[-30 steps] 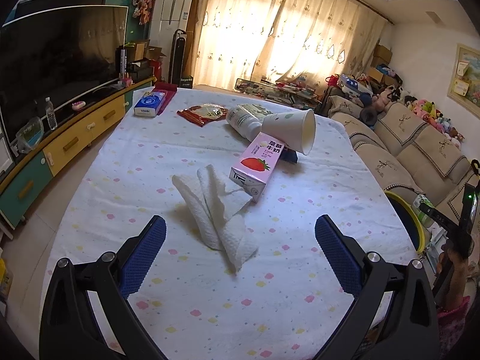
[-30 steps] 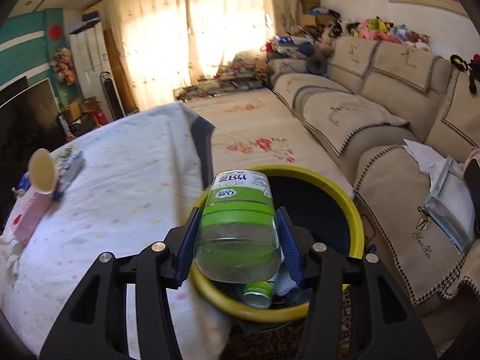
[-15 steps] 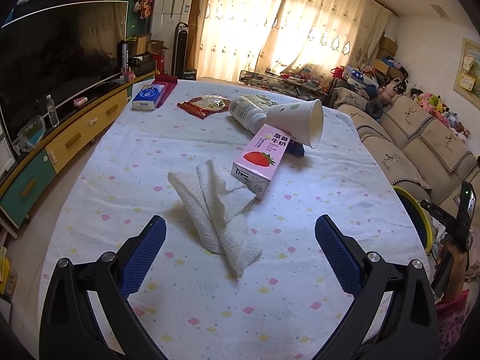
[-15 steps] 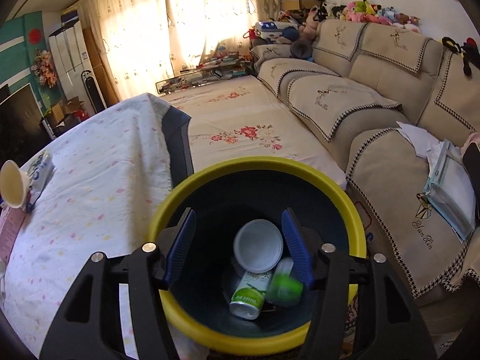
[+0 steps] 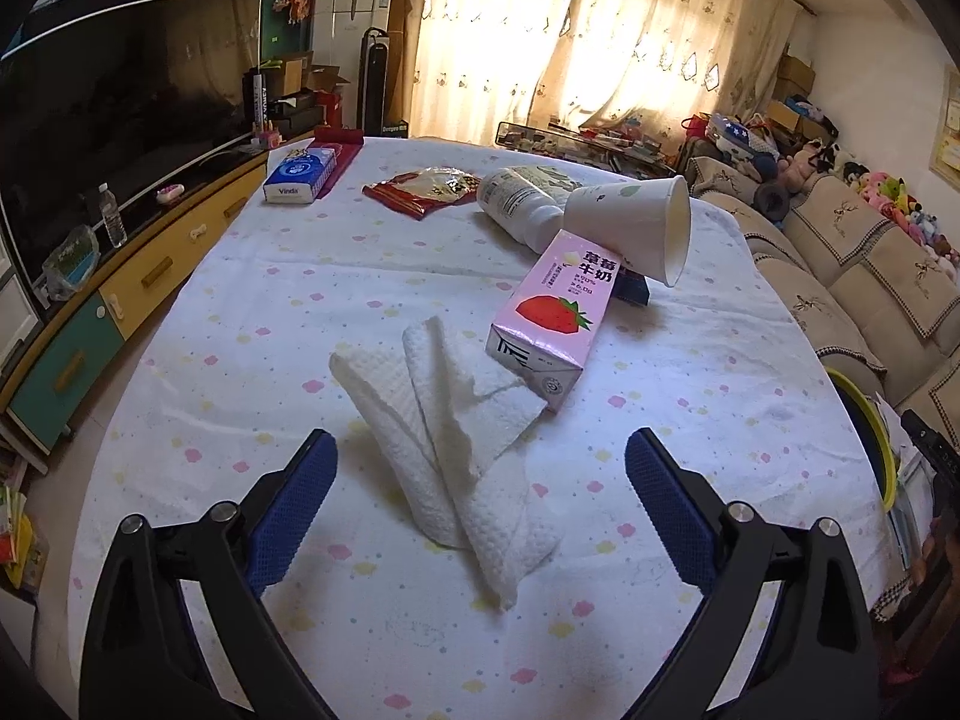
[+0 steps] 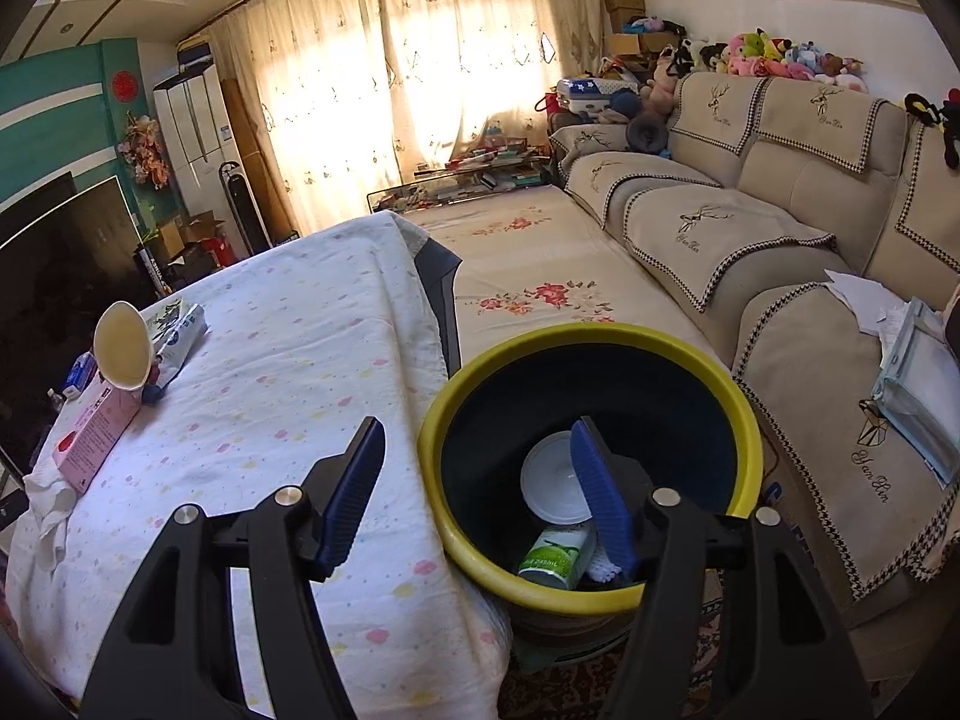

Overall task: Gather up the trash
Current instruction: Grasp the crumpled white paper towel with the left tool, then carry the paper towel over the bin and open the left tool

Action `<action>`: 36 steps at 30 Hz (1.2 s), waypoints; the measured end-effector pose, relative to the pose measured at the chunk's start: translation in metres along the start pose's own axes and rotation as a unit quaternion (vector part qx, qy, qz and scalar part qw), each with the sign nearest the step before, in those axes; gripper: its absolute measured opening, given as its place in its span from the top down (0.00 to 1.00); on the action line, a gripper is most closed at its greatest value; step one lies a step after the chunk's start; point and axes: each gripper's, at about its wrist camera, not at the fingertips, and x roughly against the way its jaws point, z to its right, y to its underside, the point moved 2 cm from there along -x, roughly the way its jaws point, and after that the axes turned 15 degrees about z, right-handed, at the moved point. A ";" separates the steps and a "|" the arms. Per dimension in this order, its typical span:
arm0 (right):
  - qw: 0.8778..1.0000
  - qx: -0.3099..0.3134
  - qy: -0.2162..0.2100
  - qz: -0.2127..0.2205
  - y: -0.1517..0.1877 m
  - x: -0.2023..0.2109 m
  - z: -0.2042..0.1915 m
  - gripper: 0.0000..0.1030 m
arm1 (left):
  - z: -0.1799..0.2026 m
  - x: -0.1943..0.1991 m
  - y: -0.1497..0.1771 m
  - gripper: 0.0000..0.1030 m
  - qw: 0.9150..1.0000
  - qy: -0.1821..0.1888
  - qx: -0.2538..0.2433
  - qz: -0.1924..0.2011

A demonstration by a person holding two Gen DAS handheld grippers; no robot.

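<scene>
A crumpled white paper towel (image 5: 444,438) lies on the spotted tablecloth just ahead of my left gripper (image 5: 479,437). Its jaws stand wide and are closing, with the towel between them and neither pad touching it. Behind the towel lie a pink strawberry milk carton (image 5: 555,312), a paper cup (image 5: 630,225) on its side and a white bottle (image 5: 516,204). My right gripper (image 6: 477,423) hangs over the near rim of the yellow-rimmed bin (image 6: 576,333), jaws opening and empty. A green-labelled bottle (image 6: 555,555) and a white lid (image 6: 549,474) lie inside the bin.
A red snack wrapper (image 5: 426,186) and a blue tissue pack (image 5: 300,171) lie at the table's far end. A TV cabinet (image 5: 138,276) runs along the left. The beige sofa (image 6: 780,228) stands right of the bin, which sits against the table's right edge.
My right gripper let go of the green-labelled bottle, which now lies in the bin, and swung left towards the table. My left gripper came closer to the paper towel and narrowed slightly.
</scene>
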 end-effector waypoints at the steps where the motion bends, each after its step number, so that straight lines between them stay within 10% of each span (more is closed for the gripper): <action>1: 1.000 -0.003 -0.001 -0.002 0.001 0.000 0.001 0.40 | 0.002 -0.002 -0.001 0.16 1.000 -0.001 -0.003 0.003; 13: 1.000 -0.023 -0.007 -0.017 0.014 0.003 0.005 0.40 | -0.013 -0.050 0.007 0.17 0.997 -0.019 0.031 -0.074; 22: 0.999 -0.032 -0.015 -0.022 0.018 0.000 0.004 0.40 | -0.017 -0.053 0.004 0.89 0.998 -0.004 0.031 -0.061; 36: 0.999 -0.051 -0.007 0.000 0.010 0.019 0.023 0.40 | 0.043 0.027 -0.026 0.92 0.995 0.086 -0.043 0.024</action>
